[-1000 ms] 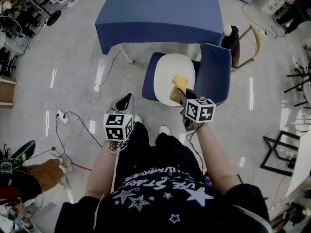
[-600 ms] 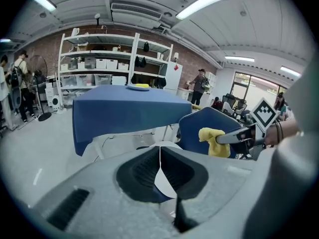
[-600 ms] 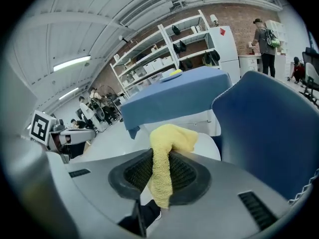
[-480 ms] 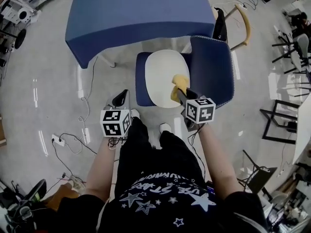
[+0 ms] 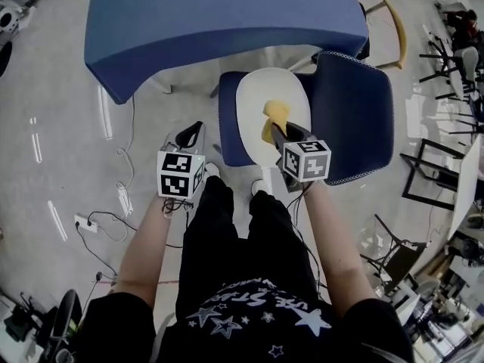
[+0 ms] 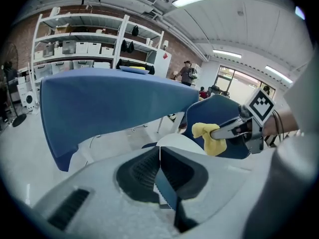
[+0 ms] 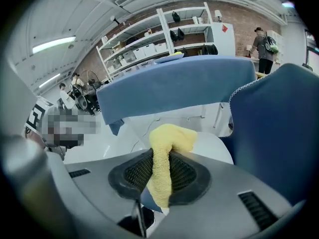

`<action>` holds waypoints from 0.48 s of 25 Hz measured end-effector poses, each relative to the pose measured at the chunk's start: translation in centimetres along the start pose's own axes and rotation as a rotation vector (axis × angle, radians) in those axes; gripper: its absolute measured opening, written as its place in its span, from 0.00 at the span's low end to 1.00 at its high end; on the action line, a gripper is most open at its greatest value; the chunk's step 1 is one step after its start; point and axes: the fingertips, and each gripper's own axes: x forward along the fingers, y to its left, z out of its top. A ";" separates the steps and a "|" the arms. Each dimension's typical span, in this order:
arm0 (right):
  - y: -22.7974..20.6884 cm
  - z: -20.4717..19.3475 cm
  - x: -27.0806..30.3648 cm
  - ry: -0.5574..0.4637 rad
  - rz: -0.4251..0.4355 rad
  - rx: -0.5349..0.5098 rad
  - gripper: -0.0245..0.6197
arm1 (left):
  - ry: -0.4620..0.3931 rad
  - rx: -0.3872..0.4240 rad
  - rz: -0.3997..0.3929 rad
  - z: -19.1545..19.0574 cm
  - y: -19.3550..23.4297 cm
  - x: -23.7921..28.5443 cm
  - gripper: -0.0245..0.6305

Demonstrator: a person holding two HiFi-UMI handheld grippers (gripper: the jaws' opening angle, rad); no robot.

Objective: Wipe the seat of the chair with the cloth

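Observation:
A chair with a white seat [image 5: 261, 104] and blue backrest [image 5: 352, 119] stands before a table under a blue cloth [image 5: 219, 17]. My right gripper [image 5: 278, 131] is shut on a yellow cloth [image 5: 273, 119], held over the seat's right half; whether it touches the seat is unclear. In the right gripper view the yellow cloth [image 7: 167, 156] is pinched between the jaws, with the white seat [image 7: 214, 146] beyond. My left gripper [image 5: 190, 134] hangs left of the chair over the floor, its jaws together with nothing in them. In the left gripper view the right gripper [image 6: 234, 128] holds the cloth [image 6: 209, 136].
Cables and a power strip [image 5: 85, 224] lie on the grey floor at the left. A wooden chair [image 5: 389, 25] stands behind the blue one. Black frames [image 5: 431, 180] stand at the right. Shelves with boxes [image 6: 79, 46] line the far wall, and a person [image 6: 187, 73] stands near them.
The head view has shifted, so the chair and table sit higher and more to the right. The cloth has slid slightly toward the seat's middle. The left gripper stays beside the chair.

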 end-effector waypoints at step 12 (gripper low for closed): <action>-0.5 0.2 12.6 0.085 0.075 -0.242 0.17 | 0.029 -0.099 0.061 -4.4 3.5 5.4 0.07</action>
